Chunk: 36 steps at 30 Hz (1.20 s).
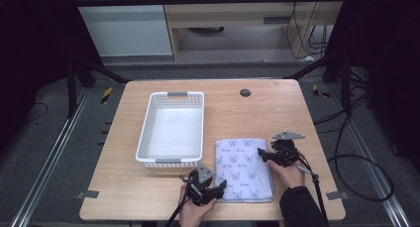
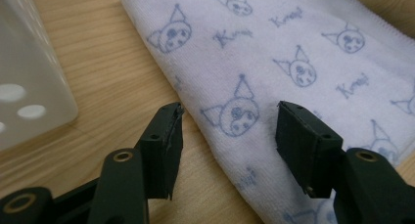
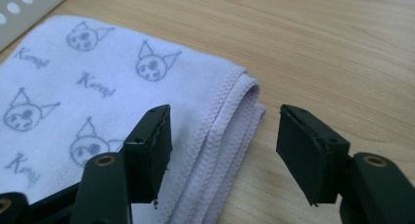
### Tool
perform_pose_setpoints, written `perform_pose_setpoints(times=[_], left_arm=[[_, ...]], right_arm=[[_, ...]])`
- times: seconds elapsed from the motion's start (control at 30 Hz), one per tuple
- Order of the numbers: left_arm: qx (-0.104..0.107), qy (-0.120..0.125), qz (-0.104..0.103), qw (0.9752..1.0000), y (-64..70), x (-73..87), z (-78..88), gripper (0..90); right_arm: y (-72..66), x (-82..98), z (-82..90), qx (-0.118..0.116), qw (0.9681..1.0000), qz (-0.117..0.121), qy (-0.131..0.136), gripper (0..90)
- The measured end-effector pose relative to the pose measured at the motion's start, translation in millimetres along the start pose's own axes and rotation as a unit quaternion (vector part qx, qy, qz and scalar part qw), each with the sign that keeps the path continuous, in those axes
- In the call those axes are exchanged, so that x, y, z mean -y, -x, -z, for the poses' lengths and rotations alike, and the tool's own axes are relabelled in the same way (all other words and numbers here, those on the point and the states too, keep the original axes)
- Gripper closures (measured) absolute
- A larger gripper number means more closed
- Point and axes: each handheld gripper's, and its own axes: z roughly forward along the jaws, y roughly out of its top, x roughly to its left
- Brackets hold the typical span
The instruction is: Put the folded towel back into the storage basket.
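My left tool (image 1: pixel 219 187), jaws apart, straddles the folded towel's (image 1: pixel 244 168) near-left edge; my right tool (image 1: pixel 262 153), likewise agape, straddles its right edge.

The left gripper (image 1: pixel 219 186) sat low at the near edge, gripped by the person's left hand (image 1: pixel 194 212), and its jaws stood wide apart, pointing rightward. The right gripper (image 1: pixel 261 154) was held farther forward in the right hand (image 1: pixel 289 173), a dark sleeve (image 1: pixel 302 207) behind it. Its jaws were spread too, aimed leftward.
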Motion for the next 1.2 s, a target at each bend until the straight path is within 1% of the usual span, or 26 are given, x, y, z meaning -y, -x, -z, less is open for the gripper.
perform_pose_setpoints(times=[0.1,0.2,0.3,0.37,0.43,0.47,0.57,0.7,0.83,0.9,0.93,0.97,1.0,1.03,1.07,1.13,1.2], left_arm=[[-0.001,0.001,0.004,1.0,0.7,1.0,-1.7,42.7],[-0.002,-0.004,0.003,1.0,1.2,1.1,-3.2,42.8],[0.0,-0.006,0.007,1.0,1.0,0.8,-4.4,42.7],[-0.003,-0.01,0.005,0.9999,1.7,-0.1,-4.6,42.7],[-0.008,-0.013,0.002,0.9999,3.3,-0.9,-5.1,42.9],[-0.008,-0.014,0.002,0.9999,4.0,-1.1,-5.3,43.2],[-0.005,-0.017,0.005,0.9998,6.2,-1.7,-5.4,47.4],[0.001,-0.022,0.011,0.9997,6.2,-3.3,-5.6,52.4],[0.005,-0.023,0.022,0.9995,6.3,-4.4,-6.4,57.6],[0.007,-0.022,0.026,0.9994,5.2,-4.2,-6.3,60.8],[0.009,-0.02,0.029,0.9994,4.6,-4.0,-6.3,62.7],[0.011,-0.017,0.032,0.9993,4.1,-3.7,-6.2,64.8],[0.011,-0.017,0.032,0.9993,4.1,-3.7,-6.2,66.3],[0.013,-0.012,0.036,0.9992,3.4,-3.2,-5.9,68.1],[0.013,-0.012,0.036,0.9992,3.4,-3.2,-5.9,69.5],[0.012,-0.005,0.037,0.9992,3.9,-2.7,-5.4,71.7],[0.016,0.006,0.037,0.9992,3.5,-1.8,-4.4,73.9]], right_arm=[[-0.1,1.4,-3.7,0.004,0.9999,0.007,-0.006,37.7],[0.8,2.7,-6.1,0.0,0.9999,-0.002,-0.011,38.3],[1.5,4.0,-8.4,0.001,0.9999,-0.002,-0.015,38.6],[1.8,4.5,-9.7,-0.002,0.9999,-0.004,-0.016,39.3],[2.1,4.8,-10.7,-0.007,0.9997,-0.011,-0.02,41.6],[2.4,4.8,-10.9,-0.012,0.9995,-0.017,-0.022,42.9],[3.7,5.5,-13.5,-0.022,0.9991,-0.025,-0.025,45.4],[6.6,6.4,-14.7,-0.044,0.997,-0.056,-0.031,52.0],[5.3,6.4,-14.4,-0.05,0.9961,-0.065,-0.034,58.6],[5.0,6.2,-14.3,-0.053,0.9958,-0.066,-0.034,61.8],[5.2,6.2,-14.4,-0.058,0.9955,-0.067,-0.034,66.1],[5.1,6.2,-14.3,-0.063,0.995,-0.07,-0.034,68.1],[5.1,6.2,-14.3,-0.063,0.995,-0.07,-0.034,68.1],[4.7,5.7,-13.8,-0.065,0.995,-0.068,-0.032,70.8],[4.5,5.6,-13.7,-0.067,0.9952,-0.064,-0.031,71.6],[5.3,5.0,-13.0,-0.07,0.9952,-0.061,-0.031,73.4],[5.3,4.5,-12.2,-0.072,0.9951,-0.061,-0.029,74.4]])
